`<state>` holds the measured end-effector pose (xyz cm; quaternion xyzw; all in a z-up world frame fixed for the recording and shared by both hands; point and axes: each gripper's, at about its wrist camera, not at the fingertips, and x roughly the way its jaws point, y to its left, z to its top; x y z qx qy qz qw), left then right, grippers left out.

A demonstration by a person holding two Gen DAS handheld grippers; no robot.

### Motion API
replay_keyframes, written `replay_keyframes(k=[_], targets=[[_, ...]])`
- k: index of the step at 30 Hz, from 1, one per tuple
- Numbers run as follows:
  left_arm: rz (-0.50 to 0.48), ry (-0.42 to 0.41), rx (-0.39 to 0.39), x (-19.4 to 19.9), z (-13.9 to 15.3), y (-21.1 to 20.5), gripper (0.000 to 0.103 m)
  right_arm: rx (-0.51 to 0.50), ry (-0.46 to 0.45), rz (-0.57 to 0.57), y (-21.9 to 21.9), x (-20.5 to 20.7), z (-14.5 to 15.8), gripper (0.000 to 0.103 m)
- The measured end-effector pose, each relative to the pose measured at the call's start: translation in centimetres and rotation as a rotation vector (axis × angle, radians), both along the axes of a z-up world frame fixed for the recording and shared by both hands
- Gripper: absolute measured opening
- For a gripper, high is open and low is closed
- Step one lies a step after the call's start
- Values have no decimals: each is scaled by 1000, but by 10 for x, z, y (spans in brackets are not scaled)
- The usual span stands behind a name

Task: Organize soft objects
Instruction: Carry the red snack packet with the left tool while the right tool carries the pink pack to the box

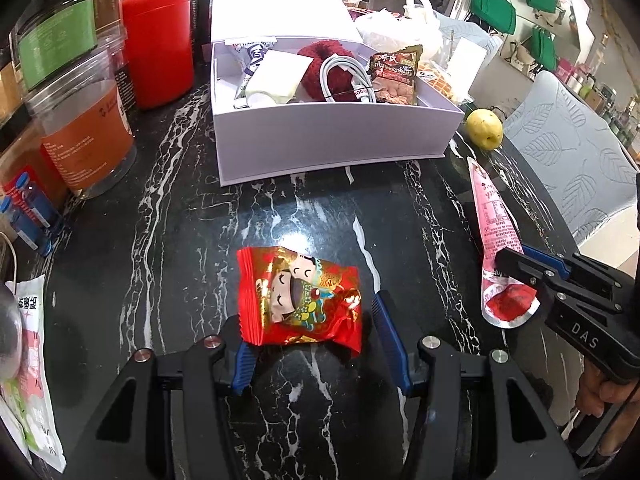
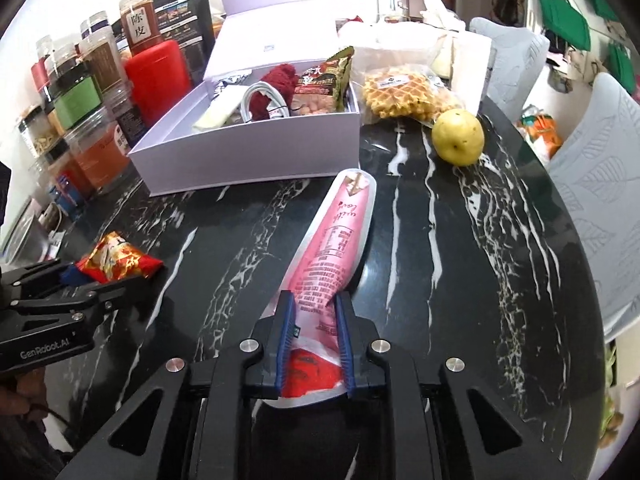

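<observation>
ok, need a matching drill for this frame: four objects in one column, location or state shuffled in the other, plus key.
1. long pink foil pouch
2. red cartoon-print snack packet
3. yellow-green round pear
4. coiled white cable

A. inside the white cardboard box
B. loose on the black marble table, right of the box
C. pinched in the right gripper
D. between the left gripper's open jaws

Pairs: 1-C, 2-D, 3-B, 4-A

The black marble table (image 2: pixel 460 240) lies bare between the white box (image 1: pixel 332 136) and the near edge, so there a hand could pass. Jars (image 1: pixel 80 120) and a red canister (image 1: pixel 158 44) wall the left side. The open box is crowded with a cable (image 1: pixel 344 76) and snack bag (image 1: pixel 394 76). A pear (image 2: pixel 458 136) and a waffle pack (image 2: pixel 400 92) stand to its right.
</observation>
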<state>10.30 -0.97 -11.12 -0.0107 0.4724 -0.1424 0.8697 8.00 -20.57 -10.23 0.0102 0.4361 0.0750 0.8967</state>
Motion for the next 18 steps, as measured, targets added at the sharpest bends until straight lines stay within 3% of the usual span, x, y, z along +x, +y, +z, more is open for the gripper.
replay_keyframes(k=[9,11,18], targets=[[12,2,1,-2,0,3,53,20,-7,-16,-7,-4,-2,20],[11,0,2,-2,0,3,44,41,-9,-16,-9,-6,-1,20],[-8,-10,1,2,1,-1,38,74,-2,-15,-13,-7,-2,20]])
